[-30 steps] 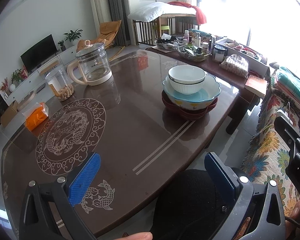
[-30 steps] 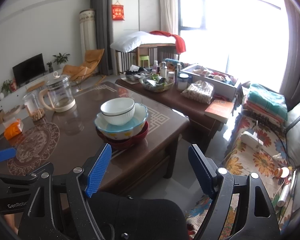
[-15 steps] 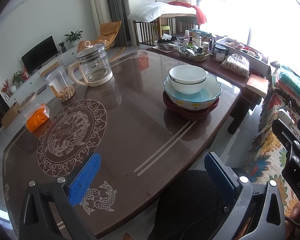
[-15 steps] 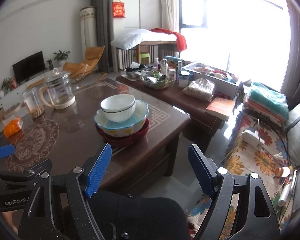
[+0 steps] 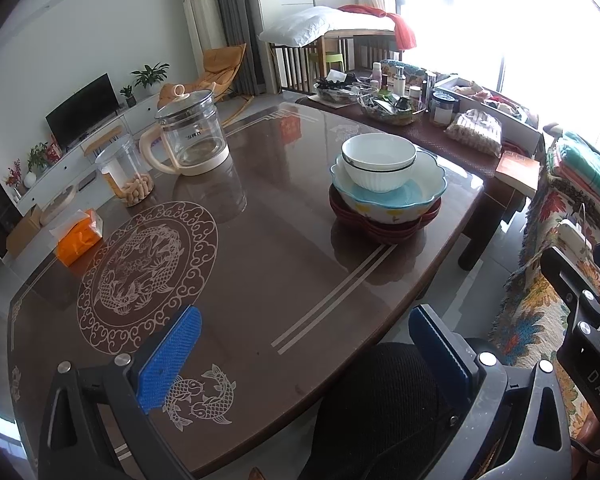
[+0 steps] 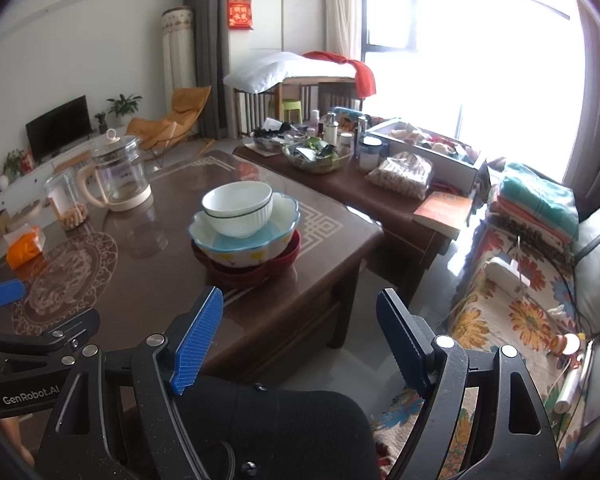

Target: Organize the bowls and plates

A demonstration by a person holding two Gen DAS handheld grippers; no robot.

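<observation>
So, white bowl [image 5: 378, 161] nested in blue bowl [image 5: 420, 192] atop red plates [image 5: 384, 230], near table [image 5: 260, 264] edge. Left tongs [image 5: 304, 354] and right tongs [image 6: 298, 338] both wide, empty, well short of stack.

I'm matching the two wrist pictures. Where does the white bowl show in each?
Left wrist: white bowl right of centre, upper half, topping the stack.
Right wrist: white bowl left of centre, mid-height, topping the stack.
Shared landmark: glass kettle, to the bowl's left in both.
</observation>
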